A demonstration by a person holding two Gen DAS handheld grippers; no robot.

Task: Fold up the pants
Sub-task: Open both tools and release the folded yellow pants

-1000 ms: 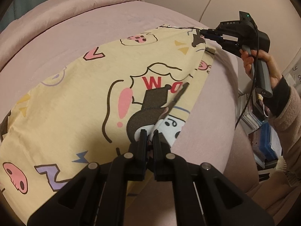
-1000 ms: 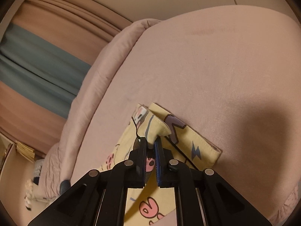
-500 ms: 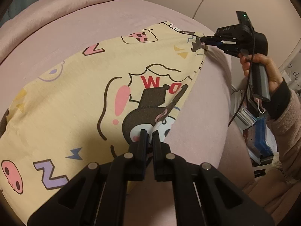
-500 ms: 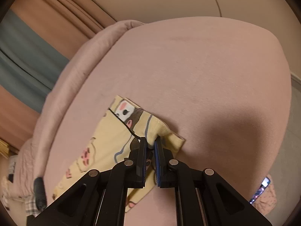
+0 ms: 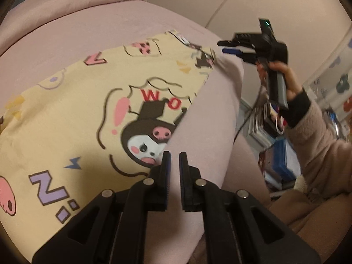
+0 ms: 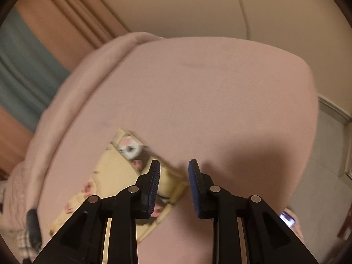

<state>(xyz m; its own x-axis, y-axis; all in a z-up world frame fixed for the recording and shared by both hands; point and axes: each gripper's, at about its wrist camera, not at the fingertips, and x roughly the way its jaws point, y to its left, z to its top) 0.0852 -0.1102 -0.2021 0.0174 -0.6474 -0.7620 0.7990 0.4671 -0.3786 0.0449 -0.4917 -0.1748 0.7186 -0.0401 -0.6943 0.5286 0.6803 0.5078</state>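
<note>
Left wrist: one pants (image 5: 83, 114), two tools (image 5: 174, 160) (image 5: 228, 46).

Warm, dim indoor light tints both wrist views a peach-pink. Fisheye lenses bend the bed (image 5: 88, 28) into a dome and leave dark vignetted corners. In the left view, motion blur smears the printed pants (image 5: 72, 118) along their far edge and the right gripper (image 5: 226, 47), while shelves at the right dissolve out of focus. In the right view, a broad soft shadow falls across the near right of the bed, and the pants there are streaked by blur. No glare shows.
</note>
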